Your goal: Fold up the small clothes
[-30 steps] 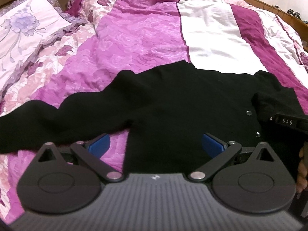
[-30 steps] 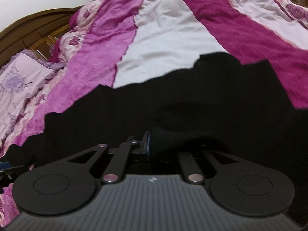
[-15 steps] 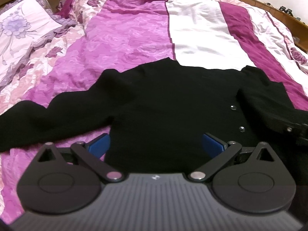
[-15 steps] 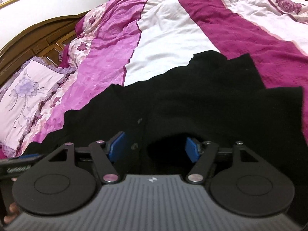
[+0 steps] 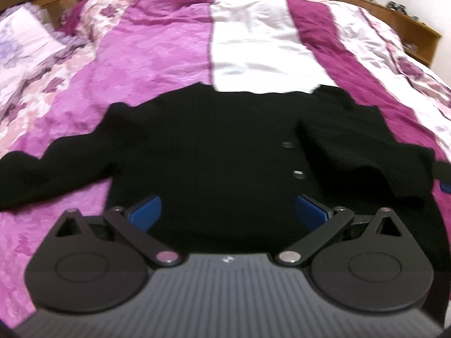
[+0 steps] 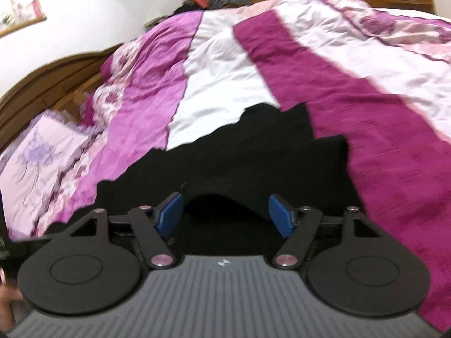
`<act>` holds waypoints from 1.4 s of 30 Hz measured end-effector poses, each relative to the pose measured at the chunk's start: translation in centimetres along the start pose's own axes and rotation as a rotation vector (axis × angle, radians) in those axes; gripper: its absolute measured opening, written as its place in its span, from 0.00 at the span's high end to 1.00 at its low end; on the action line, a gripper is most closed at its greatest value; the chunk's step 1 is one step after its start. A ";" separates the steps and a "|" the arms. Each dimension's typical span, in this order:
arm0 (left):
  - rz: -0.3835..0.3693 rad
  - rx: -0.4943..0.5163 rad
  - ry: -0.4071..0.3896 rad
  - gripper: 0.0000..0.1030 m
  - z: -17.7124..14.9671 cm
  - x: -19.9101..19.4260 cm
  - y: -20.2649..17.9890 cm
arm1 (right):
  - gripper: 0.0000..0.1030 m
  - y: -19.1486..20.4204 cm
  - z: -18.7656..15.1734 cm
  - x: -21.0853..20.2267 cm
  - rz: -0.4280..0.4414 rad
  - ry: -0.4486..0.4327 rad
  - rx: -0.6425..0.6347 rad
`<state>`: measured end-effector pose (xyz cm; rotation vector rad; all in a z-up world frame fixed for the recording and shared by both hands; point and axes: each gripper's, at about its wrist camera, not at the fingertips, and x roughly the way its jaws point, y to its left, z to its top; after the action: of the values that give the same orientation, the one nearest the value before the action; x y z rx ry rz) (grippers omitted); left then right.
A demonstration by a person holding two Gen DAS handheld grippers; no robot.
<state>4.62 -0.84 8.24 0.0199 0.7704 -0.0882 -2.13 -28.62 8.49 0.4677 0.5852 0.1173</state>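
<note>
A small black buttoned cardigan [image 5: 214, 146] lies flat on the bed. Its left sleeve [image 5: 42, 171] stretches out to the left. Its right sleeve [image 5: 366, 152] lies folded over the body, beside two silver buttons [image 5: 287, 144]. My left gripper [image 5: 228, 211] is open and empty over the near hem. My right gripper [image 6: 225, 217] is open and empty above the folded right side of the cardigan [image 6: 253, 157]; nothing is between its blue pads [image 6: 169, 214].
The bed has a quilt [image 5: 157, 50] in pink, white and magenta stripes. A floral pillow [image 6: 39, 157] lies at the left by the wooden headboard [image 6: 45, 84]. A wooden bed frame [image 5: 408, 25] runs along the far right.
My right gripper opened, let go of the right sleeve, left it folded over the body, and pulled back. The left gripper stayed open and drifted slightly back.
</note>
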 end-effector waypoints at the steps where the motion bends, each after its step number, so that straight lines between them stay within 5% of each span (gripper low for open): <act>1: -0.009 0.011 -0.004 0.00 -0.1 -0.1 -0.7 | 0.27 -0.5 0.2 -0.5 -0.003 -0.008 0.015; 7: -0.074 0.072 -0.001 0.00 -0.4 -0.1 -4.7 | 0.27 -2.6 0.9 -2.6 -0.119 -0.050 0.055; 20: -0.213 0.204 0.001 0.00 -0.3 0.9 -14.7 | 0.27 -9.4 4.1 -2.9 -0.098 -0.034 0.198; 42: -0.212 0.420 -0.014 0.03 -2.1 6.0 -23.8 | 0.27 -14.2 3.1 -2.2 -0.083 0.003 0.299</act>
<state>5.35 -24.90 2.88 0.3366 0.7276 -0.4497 -2.55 -42.97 5.39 0.7325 0.6267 -0.0500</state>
